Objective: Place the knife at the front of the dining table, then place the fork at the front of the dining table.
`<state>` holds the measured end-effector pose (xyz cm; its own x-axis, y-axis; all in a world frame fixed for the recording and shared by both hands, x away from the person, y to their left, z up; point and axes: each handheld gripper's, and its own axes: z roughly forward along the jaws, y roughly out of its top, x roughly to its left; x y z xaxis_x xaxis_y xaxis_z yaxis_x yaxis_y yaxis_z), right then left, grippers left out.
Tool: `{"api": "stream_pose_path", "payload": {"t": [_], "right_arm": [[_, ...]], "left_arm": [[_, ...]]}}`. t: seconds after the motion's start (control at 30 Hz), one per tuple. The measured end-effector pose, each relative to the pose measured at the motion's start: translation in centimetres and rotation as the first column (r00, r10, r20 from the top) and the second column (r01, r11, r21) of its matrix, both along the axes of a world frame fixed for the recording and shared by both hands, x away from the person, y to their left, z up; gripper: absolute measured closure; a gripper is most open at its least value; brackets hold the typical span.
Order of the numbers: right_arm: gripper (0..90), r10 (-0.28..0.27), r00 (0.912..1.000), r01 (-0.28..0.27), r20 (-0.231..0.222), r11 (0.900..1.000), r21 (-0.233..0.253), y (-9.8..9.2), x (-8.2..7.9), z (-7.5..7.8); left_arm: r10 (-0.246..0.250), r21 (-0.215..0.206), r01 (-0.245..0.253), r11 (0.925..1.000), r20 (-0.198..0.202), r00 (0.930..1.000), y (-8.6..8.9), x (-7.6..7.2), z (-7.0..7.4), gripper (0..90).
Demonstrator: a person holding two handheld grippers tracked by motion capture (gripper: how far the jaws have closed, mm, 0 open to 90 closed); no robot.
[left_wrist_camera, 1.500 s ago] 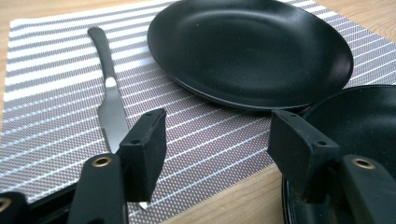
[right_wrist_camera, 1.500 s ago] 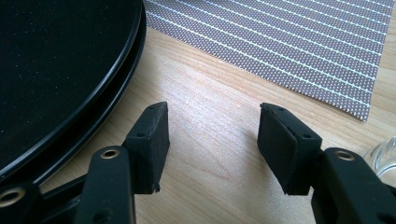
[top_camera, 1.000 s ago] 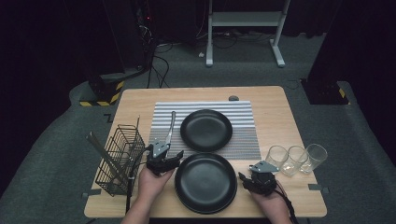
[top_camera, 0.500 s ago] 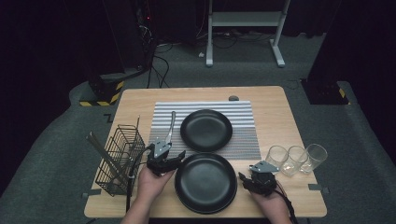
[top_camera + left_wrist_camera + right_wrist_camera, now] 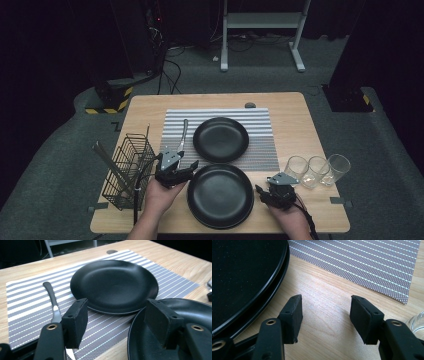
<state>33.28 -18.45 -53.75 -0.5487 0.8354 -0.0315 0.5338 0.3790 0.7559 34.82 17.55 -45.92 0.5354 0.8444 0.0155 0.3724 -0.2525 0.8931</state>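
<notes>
Two black plates are on the table. The smaller plate [image 5: 220, 139] [image 5: 115, 286] rests on a grey striped placemat [image 5: 260, 145] [image 5: 27, 292] [image 5: 362, 257]. The larger plate [image 5: 220, 195] [image 5: 200, 312] [image 5: 242, 270] lies on the wood at the front. A dark-handled fork [image 5: 183, 135] [image 5: 53, 305] lies on the mat's left side. My left gripper [image 5: 184, 169] [image 5: 117, 325] is open at the larger plate's left rim, its right jaw over that rim. Just right of the same plate, my right gripper [image 5: 270, 192] [image 5: 325, 315] stands open over bare wood.
A black wire basket [image 5: 127, 170] holding a long utensil stands at the table's left edge. Three clear glasses [image 5: 317, 170] [image 5: 417, 320] sit in a row at the right. The wooden table [image 5: 300, 120] ends just behind my hands.
The left gripper has edged very slightly toward the person. The right gripper and the plates stay where they were.
</notes>
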Motion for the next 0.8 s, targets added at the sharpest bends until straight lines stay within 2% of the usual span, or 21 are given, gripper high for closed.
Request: {"api": "stream_pose_path", "payload": {"t": [0.17, 0.5, 0.67, 0.8], "right_arm": [[43.5, -0.001, 1.0, 0.001, -0.002, 1.0, 0.003, 0.0, 0.0, 0.0], [43.5, -0.001, 1.0, 0.001, -0.003, 1.0, 0.003, 0.0, 0.0, 0.0], [43.4, -0.001, 1.0, 0.001, -0.003, 1.0, 0.003, 0.0, 0.0, 0.0], [43.3, -0.006, 1.0, 0.006, -0.003, 1.0, 0.004, 0.0, 0.0, 0.0]], "left_arm": [[-0.014, -0.002, 0.014, 0.9999, 0.044, 0.9989, -0.1, -0.7, 1.1, 36.6], [-0.026, -0.019, 0.027, 0.9994, 0.074, 0.9969, 0.3, -1.2, 2.1, 39.7], [-0.027, -0.024, 0.028, 0.9993, 0.069, 0.9973, 0.5, -1.1, 2.2, 39.7], [-0.046, -0.05, 0.051, 0.9975, 0.098, 0.9942, 0.5, -1.5, 3.2, 39.9]]}}
